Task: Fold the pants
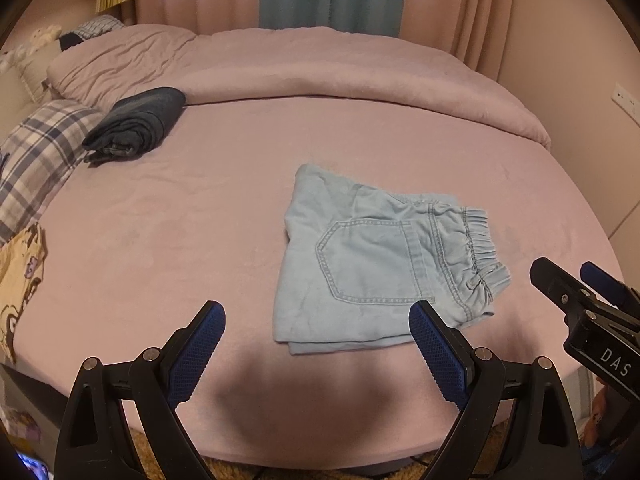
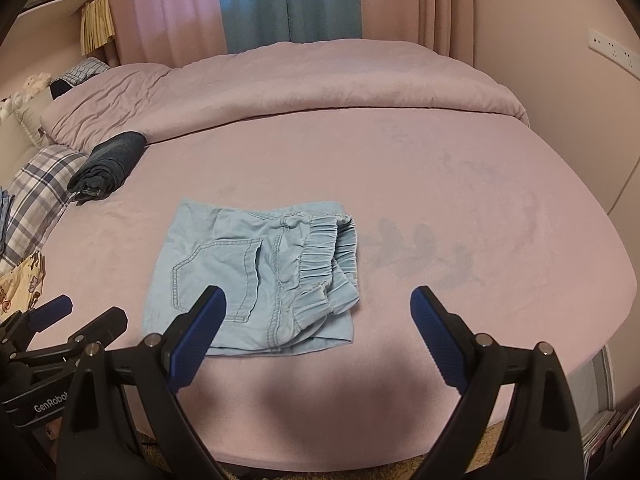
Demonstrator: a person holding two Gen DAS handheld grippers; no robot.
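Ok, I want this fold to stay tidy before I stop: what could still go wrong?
The pants lie folded, both grippers open and empty.
1. The bunched waistband sits thick and uneven, so the top layer may spring open.
2. The left gripper's right finger hovers over the pants' near edge; dipping could drag that edge.

Light blue pants (image 1: pixel 372 264) lie folded, roughly square, back pocket up, apparently flat

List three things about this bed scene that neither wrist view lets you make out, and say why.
1. Inner layers of the folded light-blue denim pants: covered by the top panel, both views.
2. What the dark navy rolled garment is: bundled, small, right wrist view.
3. Most of the right hand-held gripper: cut off by the frame edge, left wrist view.
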